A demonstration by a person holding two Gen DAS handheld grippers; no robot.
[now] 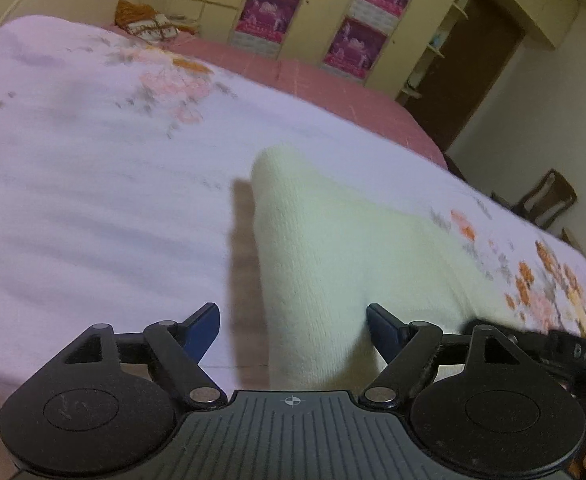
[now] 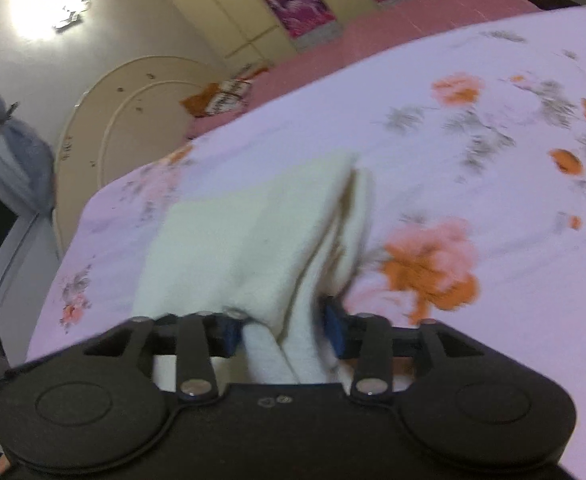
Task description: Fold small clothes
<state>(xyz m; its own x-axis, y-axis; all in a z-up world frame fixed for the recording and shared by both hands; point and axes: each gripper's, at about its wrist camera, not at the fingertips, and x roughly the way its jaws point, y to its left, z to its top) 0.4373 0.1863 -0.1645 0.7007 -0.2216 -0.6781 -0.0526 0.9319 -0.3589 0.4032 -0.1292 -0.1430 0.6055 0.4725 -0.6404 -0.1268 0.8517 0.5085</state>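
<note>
A cream knit garment (image 1: 333,240) lies folded on the floral bed sheet (image 1: 93,200), one rounded end pointing away from me. My left gripper (image 1: 295,330) stands open, its blue fingertips (image 1: 203,326) wide apart on either side of the garment's near end, with a clear gap on the left. In the right wrist view the same garment (image 2: 253,232) shows layered edges along its right side. My right gripper (image 2: 281,336) straddles the near corner with its blue pads (image 2: 335,336) close to the cloth and a thin gap on the left. It reads as open.
Beyond the floral sheet is a pink bedspread (image 1: 313,76) with an orange and white cushion (image 1: 149,24). Cupboard doors with magenta posters (image 1: 269,12) line the far wall. A wooden chair (image 1: 549,200) stands off the bed's right side, and a curved headboard (image 2: 105,120) rises at the left.
</note>
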